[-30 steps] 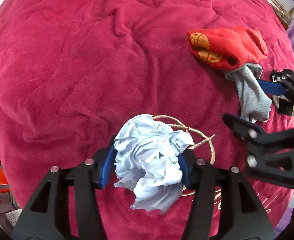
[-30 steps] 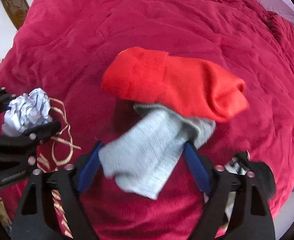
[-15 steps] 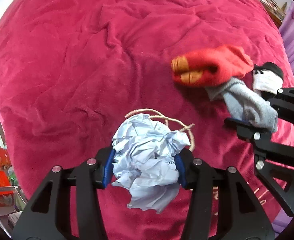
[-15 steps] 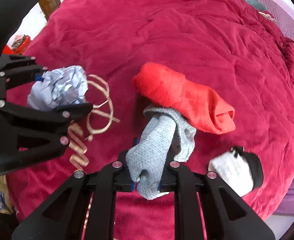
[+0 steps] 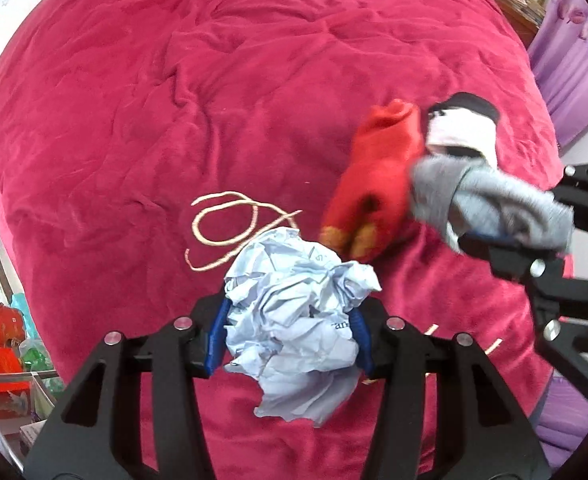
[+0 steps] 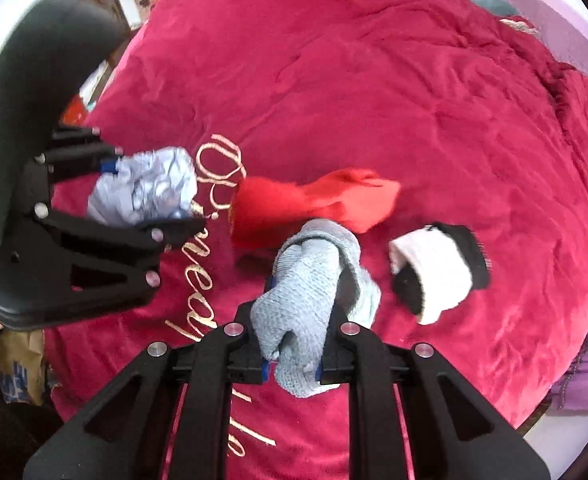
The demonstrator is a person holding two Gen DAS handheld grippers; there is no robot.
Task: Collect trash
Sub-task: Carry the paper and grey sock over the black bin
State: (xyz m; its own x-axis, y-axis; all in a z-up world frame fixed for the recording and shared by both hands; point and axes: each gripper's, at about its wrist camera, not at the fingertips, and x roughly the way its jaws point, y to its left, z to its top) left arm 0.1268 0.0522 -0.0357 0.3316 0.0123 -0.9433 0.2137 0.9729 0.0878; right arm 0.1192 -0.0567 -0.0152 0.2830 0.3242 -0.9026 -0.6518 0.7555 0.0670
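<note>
Left gripper [image 5: 290, 340] clamps paper ball [image 5: 298, 320] | right gripper [image 6: 292, 360] pinches grey sock [image 6: 310, 288] | advise: lift both clear of bedspread [image 5: 174, 100], grips firm.

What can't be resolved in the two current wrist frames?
- Print on the crumpled paper: too small to read, left wrist view.
- Gold embroidery on the bedspread: partly covered by the gripper frames, right wrist view.
- Red sock: motion-blurred; its pattern is unclear.
- Whether the grey sock still touches the bed: hidden by the sock itself.
</note>
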